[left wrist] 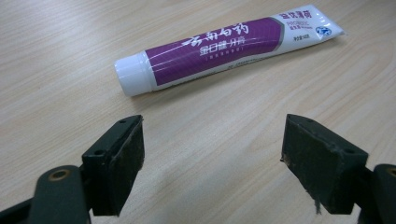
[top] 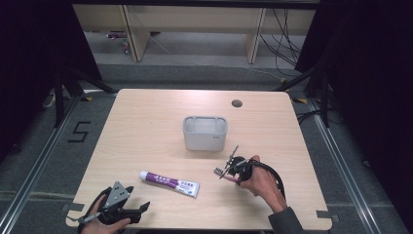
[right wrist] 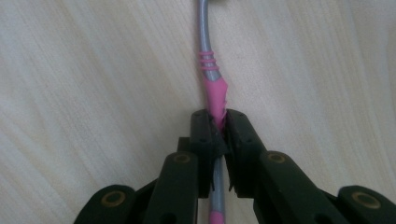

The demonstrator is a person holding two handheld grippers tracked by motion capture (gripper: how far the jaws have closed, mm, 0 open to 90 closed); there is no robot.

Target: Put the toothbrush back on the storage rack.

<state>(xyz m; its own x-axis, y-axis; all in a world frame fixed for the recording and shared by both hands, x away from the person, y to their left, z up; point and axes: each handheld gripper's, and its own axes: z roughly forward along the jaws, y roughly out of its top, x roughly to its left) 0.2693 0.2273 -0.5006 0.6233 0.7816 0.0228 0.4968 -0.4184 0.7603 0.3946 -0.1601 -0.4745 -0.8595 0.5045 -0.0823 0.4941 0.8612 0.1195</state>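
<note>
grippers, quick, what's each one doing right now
left gripper: open, nothing between the jaws, toothpaste tube just ahead.
right gripper: shut on the toothbrush.

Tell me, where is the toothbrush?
The right gripper pinches the toothbrush over the table's right front, between the toothpaste and the bin.

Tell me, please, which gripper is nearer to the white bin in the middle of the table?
The right. The right gripper sits just in front of the bin, shut on a toothbrush. The left gripper rests open at the table's near left edge, beyond the toothpaste tube.
</note>
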